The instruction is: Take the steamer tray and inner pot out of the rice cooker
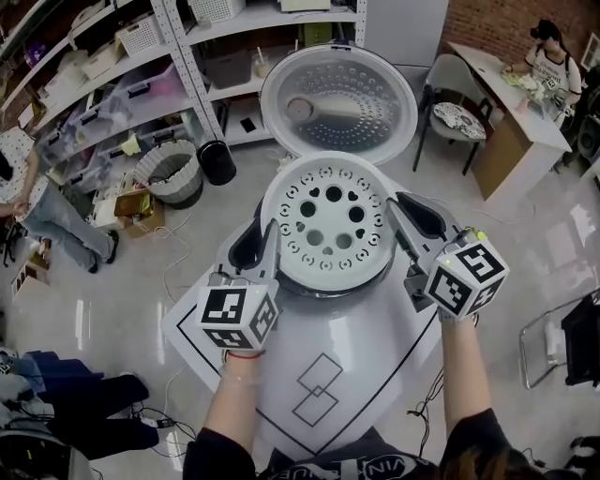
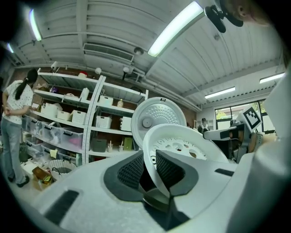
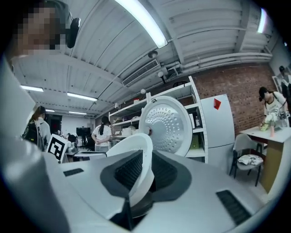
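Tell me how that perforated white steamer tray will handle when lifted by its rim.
The steamer tray looks like thin plastic full of holes, so probably light and stiff. Its smooth rim, pinched on opposite sides by the left gripper and right gripper, might slip or tilt if one side rises faster. Shallow and wide, it should sit stably.

This is a lab-like workroom: metal shelving (image 1: 178, 56) stacked with storage bins (image 1: 141, 33) fills the far left, a brick wall (image 1: 497, 19) and desk (image 1: 487, 66) stand far right, and tube lights (image 2: 175, 29) hang overhead.
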`<move>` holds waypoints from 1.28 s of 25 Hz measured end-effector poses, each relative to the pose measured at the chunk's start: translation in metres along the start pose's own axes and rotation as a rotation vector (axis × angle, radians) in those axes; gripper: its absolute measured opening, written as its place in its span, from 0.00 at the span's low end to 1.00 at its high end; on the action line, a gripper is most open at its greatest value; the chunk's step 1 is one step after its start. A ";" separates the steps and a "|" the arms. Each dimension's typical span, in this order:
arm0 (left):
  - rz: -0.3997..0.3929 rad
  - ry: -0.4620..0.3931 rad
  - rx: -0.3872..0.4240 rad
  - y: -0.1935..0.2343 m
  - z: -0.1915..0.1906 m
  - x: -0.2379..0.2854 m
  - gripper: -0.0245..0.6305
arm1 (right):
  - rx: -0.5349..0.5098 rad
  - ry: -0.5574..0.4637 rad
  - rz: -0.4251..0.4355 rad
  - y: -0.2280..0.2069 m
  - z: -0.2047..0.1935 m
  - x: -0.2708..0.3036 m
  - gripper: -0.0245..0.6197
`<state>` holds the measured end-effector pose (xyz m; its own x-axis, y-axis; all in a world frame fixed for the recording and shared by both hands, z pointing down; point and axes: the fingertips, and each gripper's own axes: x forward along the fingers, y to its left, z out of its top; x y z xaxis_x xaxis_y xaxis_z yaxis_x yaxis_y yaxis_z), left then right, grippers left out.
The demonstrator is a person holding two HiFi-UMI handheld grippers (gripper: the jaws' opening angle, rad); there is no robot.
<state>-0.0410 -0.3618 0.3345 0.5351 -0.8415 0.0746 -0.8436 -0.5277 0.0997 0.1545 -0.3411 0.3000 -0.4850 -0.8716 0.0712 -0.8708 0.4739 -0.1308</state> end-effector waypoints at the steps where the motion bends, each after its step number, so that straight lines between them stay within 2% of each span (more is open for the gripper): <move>1: -0.001 -0.020 -0.011 -0.001 0.003 -0.003 0.16 | 0.004 -0.015 -0.007 0.001 0.001 -0.002 0.12; 7: 0.018 -0.065 -0.028 -0.005 0.019 -0.018 0.15 | -0.011 -0.081 -0.023 0.013 0.024 -0.012 0.10; 14: 0.069 -0.138 -0.028 0.003 0.056 -0.047 0.15 | -0.030 -0.102 0.027 0.044 0.046 -0.017 0.09; 20: 0.158 -0.162 0.002 0.013 0.069 -0.086 0.14 | 0.013 -0.135 0.132 0.080 0.052 -0.022 0.09; 25: 0.253 -0.150 0.009 0.057 0.080 -0.127 0.13 | 0.046 -0.108 0.192 0.132 0.052 0.003 0.09; 32: 0.385 -0.130 -0.024 0.094 0.052 -0.201 0.13 | 0.105 -0.044 0.300 0.198 0.012 0.017 0.09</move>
<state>-0.2299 -0.2479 0.2775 0.1694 -0.9854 -0.0150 -0.9790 -0.1700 0.1121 -0.0254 -0.2638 0.2637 -0.7131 -0.7005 -0.0289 -0.6751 0.6972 -0.2412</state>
